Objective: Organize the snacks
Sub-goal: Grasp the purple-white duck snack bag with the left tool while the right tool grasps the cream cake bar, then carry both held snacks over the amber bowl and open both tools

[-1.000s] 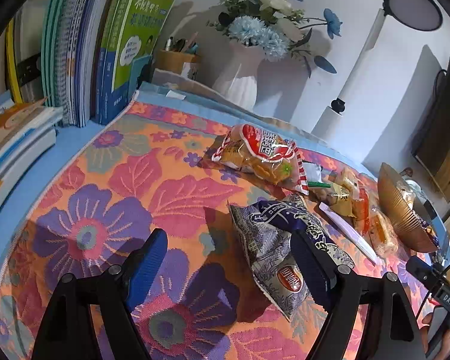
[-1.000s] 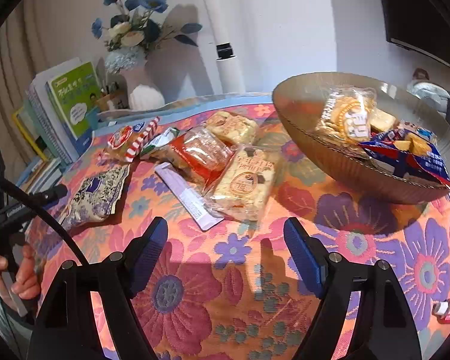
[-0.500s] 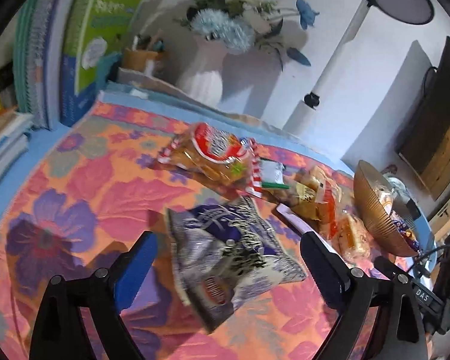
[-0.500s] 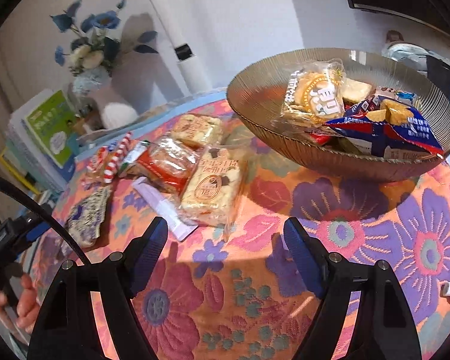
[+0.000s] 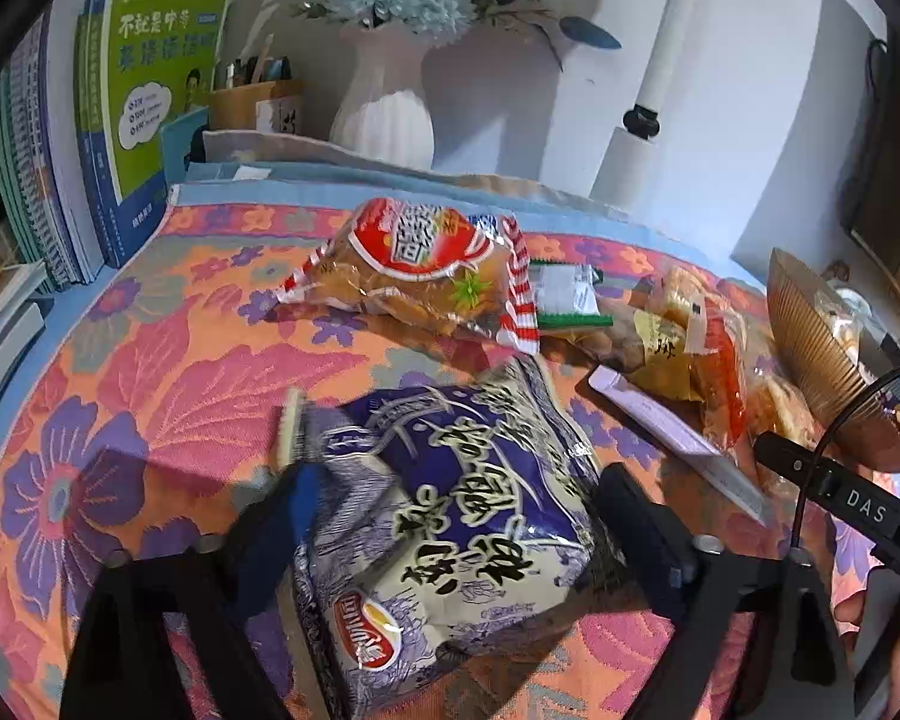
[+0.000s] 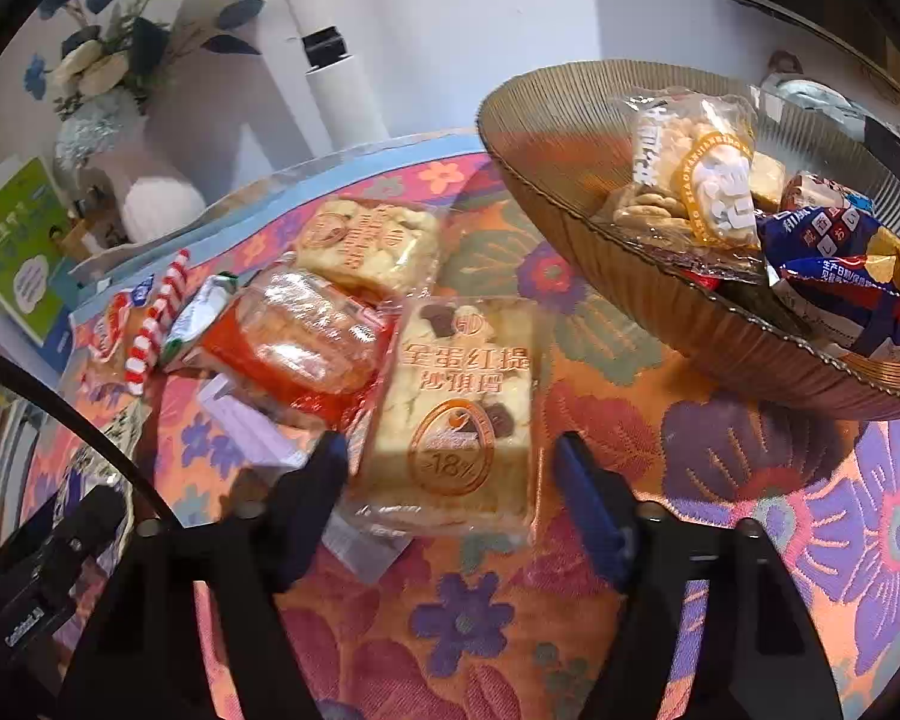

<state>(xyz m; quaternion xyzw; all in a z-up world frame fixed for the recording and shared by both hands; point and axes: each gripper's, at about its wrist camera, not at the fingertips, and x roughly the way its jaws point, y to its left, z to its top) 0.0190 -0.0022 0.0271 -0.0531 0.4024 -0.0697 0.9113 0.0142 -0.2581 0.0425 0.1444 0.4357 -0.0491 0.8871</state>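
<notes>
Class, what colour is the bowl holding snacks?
Brownish gold, ribbed bowl; clearest in the right wrist view.

Two wrist cams, both angled down at the floral tablecloth (image 5: 168, 372).
Left cam sits close over the purple chip bag (image 5: 468, 516), facing the wall; right cam close over the cake packet (image 6: 456, 414). Shared: vase (image 6: 150, 204), bowl (image 5: 810, 336), prob. same red-striped bag (image 5: 426, 264).

We see a tablecloth (image 5: 150, 372) with big pink and purple flowers on orange. The chip bag (image 5: 462, 516) is blue and white. One snack bag (image 5: 426, 276) has red and white stripes. The bowl (image 6: 570, 138) is golden brown.
</notes>
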